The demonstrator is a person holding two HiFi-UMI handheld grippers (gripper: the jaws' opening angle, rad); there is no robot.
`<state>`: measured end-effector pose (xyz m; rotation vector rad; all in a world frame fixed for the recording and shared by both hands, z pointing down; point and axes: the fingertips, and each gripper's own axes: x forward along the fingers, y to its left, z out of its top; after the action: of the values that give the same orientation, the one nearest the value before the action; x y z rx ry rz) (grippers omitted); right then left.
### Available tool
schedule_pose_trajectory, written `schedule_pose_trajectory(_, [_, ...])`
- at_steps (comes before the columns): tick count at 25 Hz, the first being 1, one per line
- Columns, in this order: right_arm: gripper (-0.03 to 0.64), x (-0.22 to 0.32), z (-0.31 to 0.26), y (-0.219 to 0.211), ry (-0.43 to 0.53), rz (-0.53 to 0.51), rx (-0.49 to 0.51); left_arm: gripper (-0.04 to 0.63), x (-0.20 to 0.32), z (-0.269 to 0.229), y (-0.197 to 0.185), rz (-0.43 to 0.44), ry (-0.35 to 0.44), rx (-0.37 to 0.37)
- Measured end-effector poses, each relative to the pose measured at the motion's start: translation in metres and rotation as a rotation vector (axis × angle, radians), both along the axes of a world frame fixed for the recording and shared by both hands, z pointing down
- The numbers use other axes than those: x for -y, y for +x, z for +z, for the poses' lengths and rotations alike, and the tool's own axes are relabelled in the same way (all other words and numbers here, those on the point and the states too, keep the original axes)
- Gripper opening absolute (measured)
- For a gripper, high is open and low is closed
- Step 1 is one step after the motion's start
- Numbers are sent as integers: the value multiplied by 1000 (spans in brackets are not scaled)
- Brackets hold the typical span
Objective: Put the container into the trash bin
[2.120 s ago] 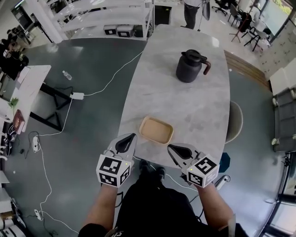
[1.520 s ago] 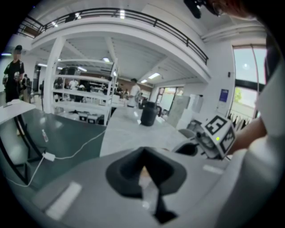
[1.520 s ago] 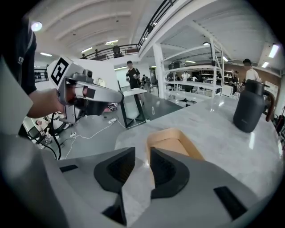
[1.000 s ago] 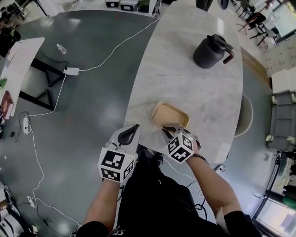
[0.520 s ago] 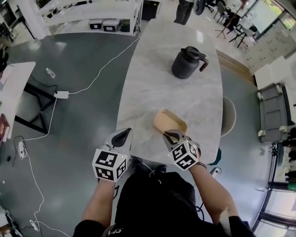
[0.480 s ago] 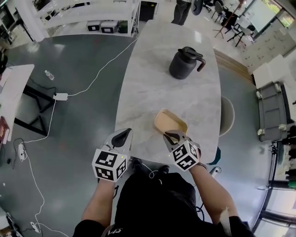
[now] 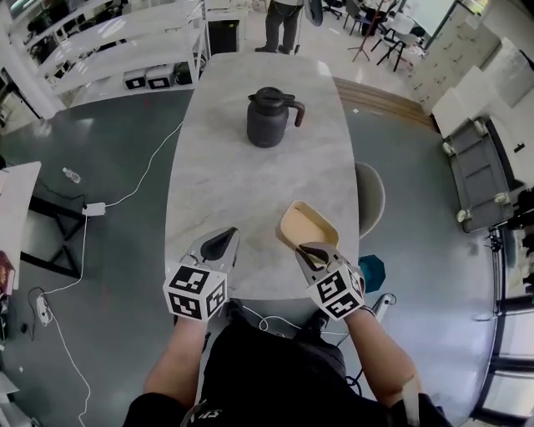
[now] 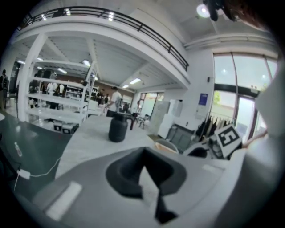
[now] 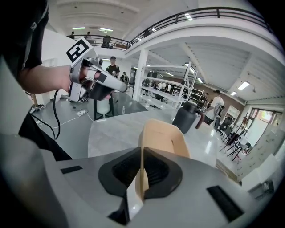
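Note:
The container (image 7: 303, 223) is a shallow tan tray. My right gripper (image 7: 310, 249) is shut on its near rim and holds it tilted above the marble table (image 7: 225, 188), near the table's front right. In the right gripper view the rim stands on edge between the pads (image 9: 153, 171), and the container (image 9: 164, 136) reaches away from them. My left gripper (image 7: 219, 243) hovers over the table's front edge, shut with nothing in it. The left gripper view shows the container (image 8: 167, 146) off to the right. A teal, bin-like thing (image 7: 371, 272) stands on the floor by the table's right side.
A dark grey jug (image 7: 269, 119) with a brown handle stands at the far middle of the table. A white round chair (image 7: 372, 197) is tucked in at the table's right. A person (image 7: 280, 21) stands beyond the far end. Cables (image 7: 125, 196) trail across the floor on the left.
My right gripper has closed on the container's rim and lifted it off the table, tilted. Both grippers have risen and the whole scene has shifted left in the head view.

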<state>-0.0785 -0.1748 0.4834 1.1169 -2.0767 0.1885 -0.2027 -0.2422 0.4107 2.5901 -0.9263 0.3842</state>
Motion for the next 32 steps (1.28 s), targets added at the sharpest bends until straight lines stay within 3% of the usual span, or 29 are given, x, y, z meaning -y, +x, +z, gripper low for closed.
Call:
schedule_pose_trajectory(8, [14,-70,-15,149,37,72,61,9,-56,-10,170,94,10,32])
schedule_pose_trajectory(12, [14,-109,-17,234,47,114,82,9,-87,-13,268,119,-46,-21])
schedule_pose_trajectory(15, [14,-137,-11,284,21,145,107,9,-110,-21,329,154,-39,-33])
schedule_pose_trajectory(20, [14,-168,18,327,-40,166,105,9,-128,-11,382,207,-42,13])
schedule_pose_trajectory(32, [14,-186,76,385,-118,355,129,8,-151,41,489,405,-73,74])
